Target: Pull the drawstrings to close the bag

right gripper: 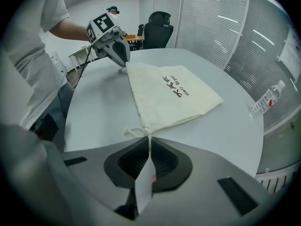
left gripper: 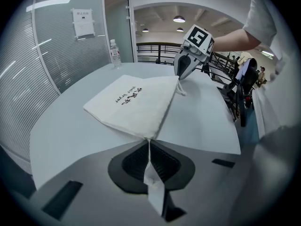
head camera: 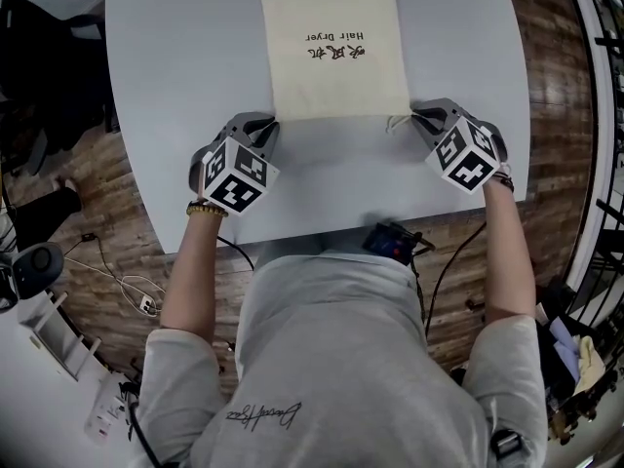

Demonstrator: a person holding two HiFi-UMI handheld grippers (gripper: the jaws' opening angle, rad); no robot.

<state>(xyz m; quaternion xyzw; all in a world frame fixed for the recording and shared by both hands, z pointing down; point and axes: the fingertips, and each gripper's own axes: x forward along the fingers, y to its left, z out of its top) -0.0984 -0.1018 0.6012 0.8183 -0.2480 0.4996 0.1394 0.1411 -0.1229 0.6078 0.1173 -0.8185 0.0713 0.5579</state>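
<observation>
1. Bag (head camera: 336, 52): a cream cloth bag lies flat on the pale grey table (head camera: 175, 86), with its printed side up. In the head view the print reads upside down. The mouth edge of the bag is the edge nearest the person.

2. Left gripper (head camera: 263, 125): it is positioned at the near-left corner of the bag, low over the table. In the left gripper view the jaws are closed together, and a thin strip of the bag's cloth is pinched between the pads. That corner is raised slightly off the table toward the jaw tips. The views do not show whether the cord is caught together with the cloth.

3. Right gripper (head camera: 421, 117): it is positioned at the near-right corner of the bag. In the right gripper view the jaws are pressed together on the cloth at that corner. A short loop of drawstring (right gripper: 133, 132) lies on the table just beside the jaw tips.

4. The two grippers are at opposite ends of the mouth edge and face each other across it. The edge between them is straight and the bag body is ungathered.

5. Surroundings: a clear water bottle (right gripper: 265, 100) lies on its side at the far rim of the table, well apart from the bag. A black office chair (right gripper: 157, 29) stands beyond the table. The floor (head camera: 551, 86) is brown wood
</observation>
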